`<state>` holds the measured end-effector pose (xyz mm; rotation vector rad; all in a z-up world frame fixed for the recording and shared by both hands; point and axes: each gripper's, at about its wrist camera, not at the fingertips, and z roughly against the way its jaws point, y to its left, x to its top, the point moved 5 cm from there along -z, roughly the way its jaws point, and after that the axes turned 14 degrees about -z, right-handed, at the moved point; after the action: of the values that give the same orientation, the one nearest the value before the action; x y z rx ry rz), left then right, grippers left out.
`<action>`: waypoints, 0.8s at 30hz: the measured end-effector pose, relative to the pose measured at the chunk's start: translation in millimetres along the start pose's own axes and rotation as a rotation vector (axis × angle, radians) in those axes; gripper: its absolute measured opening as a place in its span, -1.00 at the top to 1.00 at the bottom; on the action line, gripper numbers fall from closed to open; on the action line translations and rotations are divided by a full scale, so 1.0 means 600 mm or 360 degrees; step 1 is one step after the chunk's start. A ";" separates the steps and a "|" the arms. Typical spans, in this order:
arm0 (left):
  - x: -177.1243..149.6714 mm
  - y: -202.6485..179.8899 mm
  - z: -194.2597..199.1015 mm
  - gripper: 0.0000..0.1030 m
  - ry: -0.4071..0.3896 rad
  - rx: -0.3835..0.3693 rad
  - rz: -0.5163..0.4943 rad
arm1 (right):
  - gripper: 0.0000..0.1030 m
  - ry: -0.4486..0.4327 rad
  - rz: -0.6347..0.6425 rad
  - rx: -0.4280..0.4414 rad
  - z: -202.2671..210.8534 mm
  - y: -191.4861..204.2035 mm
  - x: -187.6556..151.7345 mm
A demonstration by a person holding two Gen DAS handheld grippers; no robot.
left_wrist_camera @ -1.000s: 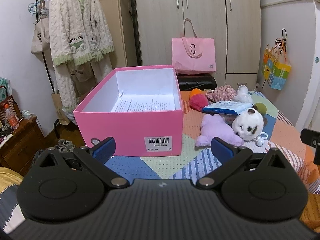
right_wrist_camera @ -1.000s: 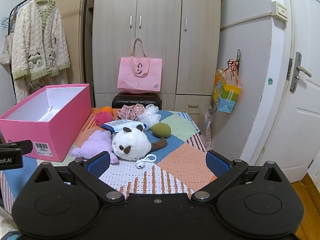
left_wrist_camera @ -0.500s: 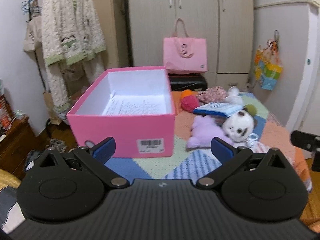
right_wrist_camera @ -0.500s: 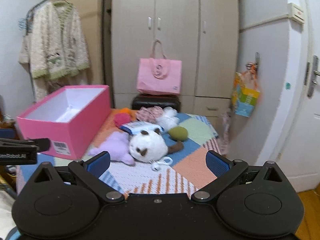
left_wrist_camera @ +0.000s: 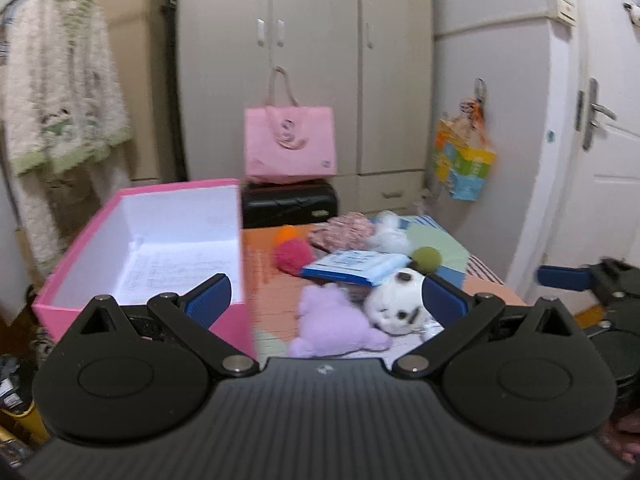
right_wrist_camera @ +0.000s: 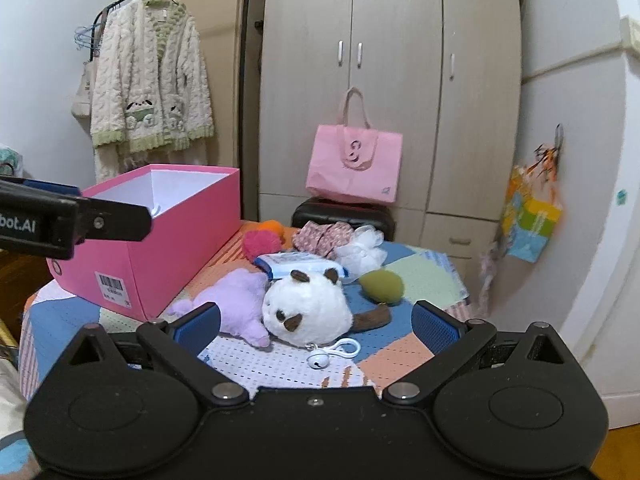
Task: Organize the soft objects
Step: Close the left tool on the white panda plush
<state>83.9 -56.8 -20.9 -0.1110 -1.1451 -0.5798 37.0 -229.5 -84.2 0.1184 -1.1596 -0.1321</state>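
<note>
Two grippers hover with jaws spread wide, empty: our left gripper (left_wrist_camera: 326, 300) and right gripper (right_wrist_camera: 316, 324). Since half a second ago we have swung the left one rightward and closer, so the purple plush (left_wrist_camera: 334, 324) and panda plush (left_wrist_camera: 396, 304) now sit between its fingers at 12 o'clock, and the pink box (left_wrist_camera: 152, 240) has slid to 10 o'clock. Our right view has come nearer too; the panda lies at 12 o'clock on the patchwork blanket (right_wrist_camera: 416, 276), touching the purple plush.
</note>
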 end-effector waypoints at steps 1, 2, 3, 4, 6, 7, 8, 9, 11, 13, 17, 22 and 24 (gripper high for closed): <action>0.002 -0.004 -0.011 -1.00 0.0007 -0.0036 0.0001 | -1.00 0.0009 -0.0019 0.0024 -0.009 -0.006 0.000; 0.004 -0.008 -0.021 -1.00 0.0014 -0.0069 0.0002 | -1.00 0.0014 -0.0037 0.0044 -0.016 -0.010 -0.001; 0.006 -0.010 -0.029 -1.00 0.0021 -0.0099 0.0005 | -1.00 0.0026 -0.0051 0.0068 -0.025 -0.015 -0.001; 0.008 -0.013 -0.038 -1.00 0.0028 -0.0129 0.0006 | -1.00 0.0036 -0.0062 0.0088 -0.033 -0.019 0.000; 0.012 -0.021 -0.057 -1.00 0.0040 -0.0194 0.0007 | -1.00 0.0063 -0.0074 0.0118 -0.049 -0.026 0.001; 0.014 -0.025 -0.066 -0.97 0.0051 -0.0228 0.0010 | -1.00 0.0085 -0.0074 0.0130 -0.058 -0.028 0.001; 0.013 -0.028 -0.074 -0.97 0.0062 -0.0253 0.0013 | -1.00 0.0110 -0.0073 0.0147 -0.066 -0.030 0.002; 0.014 -0.031 -0.085 -0.96 0.0079 -0.0286 0.0015 | -1.00 0.0126 -0.0075 0.0168 -0.072 -0.030 0.001; 0.011 -0.036 -0.102 -0.94 0.0103 -0.0325 0.0018 | -1.00 0.0161 -0.0087 0.0214 -0.084 -0.035 -0.001; 0.008 -0.041 -0.123 -0.94 0.0129 -0.0357 0.0018 | -1.00 0.0195 -0.0087 0.0249 -0.100 -0.038 -0.003; 0.000 -0.047 -0.164 -0.93 0.0177 -0.0419 0.0019 | -1.00 0.0261 -0.0073 0.0282 -0.143 -0.045 -0.012; -0.007 -0.052 -0.206 -0.74 0.0190 -0.0470 0.0026 | -0.90 0.0296 -0.0058 0.0257 -0.197 -0.051 -0.027; -0.012 -0.058 -0.222 -0.66 0.0194 -0.0509 0.0023 | -0.87 0.0287 -0.0041 0.0266 -0.209 -0.049 -0.031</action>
<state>175.3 -133.1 -90.9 -0.3531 -0.9263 -0.7440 143.6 -252.2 -155.2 0.2873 -0.9881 -0.0459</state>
